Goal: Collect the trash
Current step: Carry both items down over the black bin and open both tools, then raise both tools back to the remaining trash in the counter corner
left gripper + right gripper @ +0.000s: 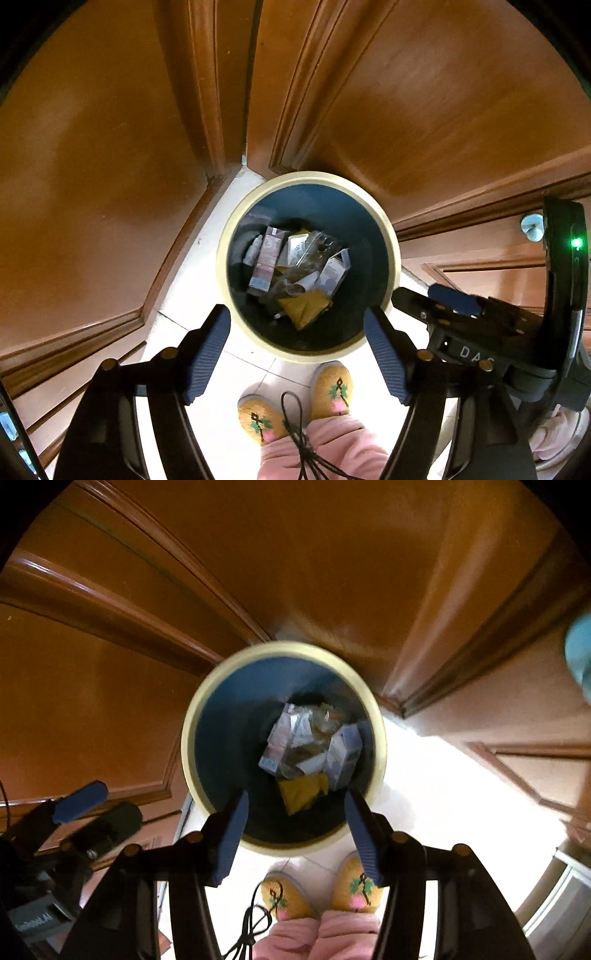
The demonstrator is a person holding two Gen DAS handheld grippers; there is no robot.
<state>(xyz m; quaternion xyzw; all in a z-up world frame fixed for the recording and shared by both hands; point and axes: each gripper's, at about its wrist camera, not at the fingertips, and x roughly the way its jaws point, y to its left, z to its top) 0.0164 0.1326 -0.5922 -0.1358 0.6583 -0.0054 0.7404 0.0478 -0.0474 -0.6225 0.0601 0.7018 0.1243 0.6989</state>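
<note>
A round dark-blue bin with a cream rim (391, 229) (192, 716) stands on the pale tiled floor below both grippers. Inside lie several pieces of trash: small cartons (264, 260) (345, 755), crumpled clear plastic (314, 251) and a yellow wrapper (304, 304) (301, 792). My left gripper (297, 325) hangs open over the bin's near rim, nothing between its blue pads. My right gripper (297, 805) is open as well, empty, over the same near rim. Each gripper shows at the edge of the other's view: right gripper (439, 299), left gripper (79, 801).
Brown wooden doors and panels (92, 166) (332, 572) close in behind and beside the bin, forming a corner. A person's feet in yellow slippers (330, 387) (356, 886) and pink trouser legs stand just before the bin. A black cord (299, 435) dangles there.
</note>
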